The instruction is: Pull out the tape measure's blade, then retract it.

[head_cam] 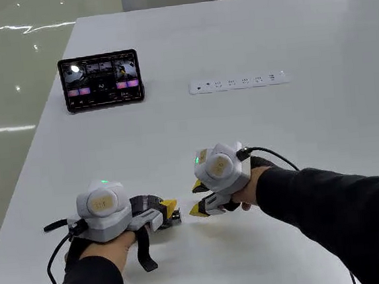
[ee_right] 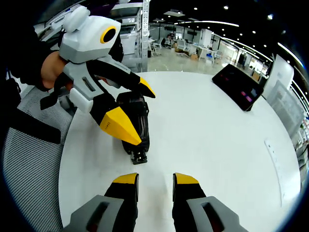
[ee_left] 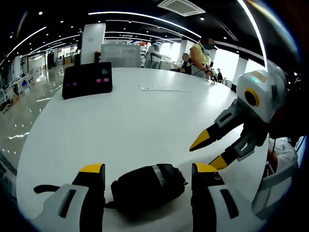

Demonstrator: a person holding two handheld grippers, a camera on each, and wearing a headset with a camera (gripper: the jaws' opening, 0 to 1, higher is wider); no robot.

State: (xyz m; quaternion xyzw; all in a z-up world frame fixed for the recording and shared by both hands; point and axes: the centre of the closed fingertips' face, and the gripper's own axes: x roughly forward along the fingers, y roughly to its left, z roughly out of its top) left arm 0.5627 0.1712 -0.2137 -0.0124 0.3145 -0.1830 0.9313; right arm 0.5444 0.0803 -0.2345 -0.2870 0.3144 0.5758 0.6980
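A black tape measure [head_cam: 148, 205] lies on the white table [head_cam: 247, 37], its wrist strap [head_cam: 144, 249] trailing toward the near edge. My left gripper [head_cam: 162, 214] is shut on its body; in the left gripper view the case [ee_left: 149, 186] fills the gap between the yellow-tipped jaws. The blade's metal hook [ee_right: 138, 157] pokes out of the case toward my right gripper [ee_right: 156, 180], which is open by a narrow gap, holds nothing, and sits just short of the hook. The right gripper [head_cam: 198, 198] points at the tape from the right, a short way off.
A dark tablet [head_cam: 101, 80] stands propped at the far left of the table. A white power strip [head_cam: 237, 82] lies at the far middle. The table's left edge [head_cam: 41, 151] drops to a glossy floor. People stand beyond the table's far end in the left gripper view.
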